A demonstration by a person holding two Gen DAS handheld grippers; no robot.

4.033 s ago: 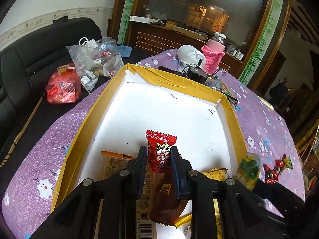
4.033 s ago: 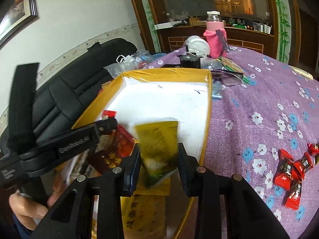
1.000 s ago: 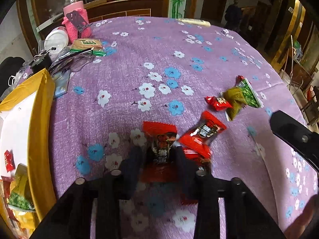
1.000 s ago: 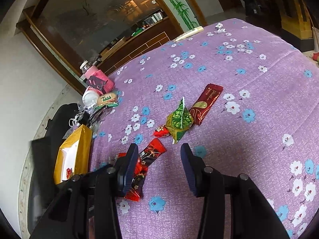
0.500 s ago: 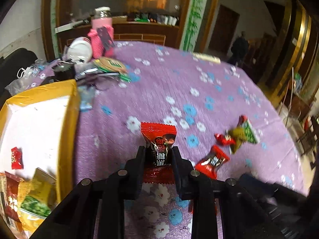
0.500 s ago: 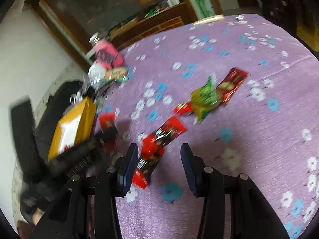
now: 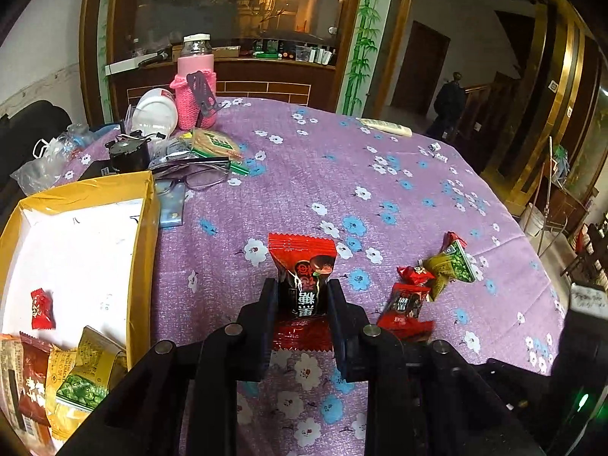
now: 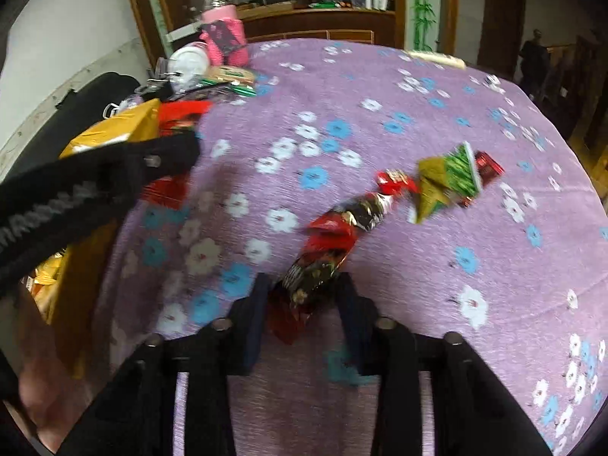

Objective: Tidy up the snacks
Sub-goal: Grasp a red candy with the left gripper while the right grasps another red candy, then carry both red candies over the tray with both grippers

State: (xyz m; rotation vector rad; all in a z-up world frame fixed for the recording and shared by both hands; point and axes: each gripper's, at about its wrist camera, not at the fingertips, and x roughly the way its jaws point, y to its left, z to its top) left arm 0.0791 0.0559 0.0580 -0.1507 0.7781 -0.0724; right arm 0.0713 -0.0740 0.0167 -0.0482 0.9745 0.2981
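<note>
Left gripper [image 7: 300, 298] pinches a red candy [image 7: 302, 271], lifted for the box [image 7: 146, 228] at nine o'clock; right gripper [image 8: 304, 296] fingers straddle another wrapper [image 8: 315, 269], grip uncertain.

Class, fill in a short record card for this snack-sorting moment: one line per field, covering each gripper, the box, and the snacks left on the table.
left gripper: shut on red-and-black snack packet, held above the purple floral tablecloth
right gripper: around a second red-and-black packet; grip unclear, view blurred
yellow box: left of table, several snacks inside
loose snacks: green packet, small red candy, red packet
</note>
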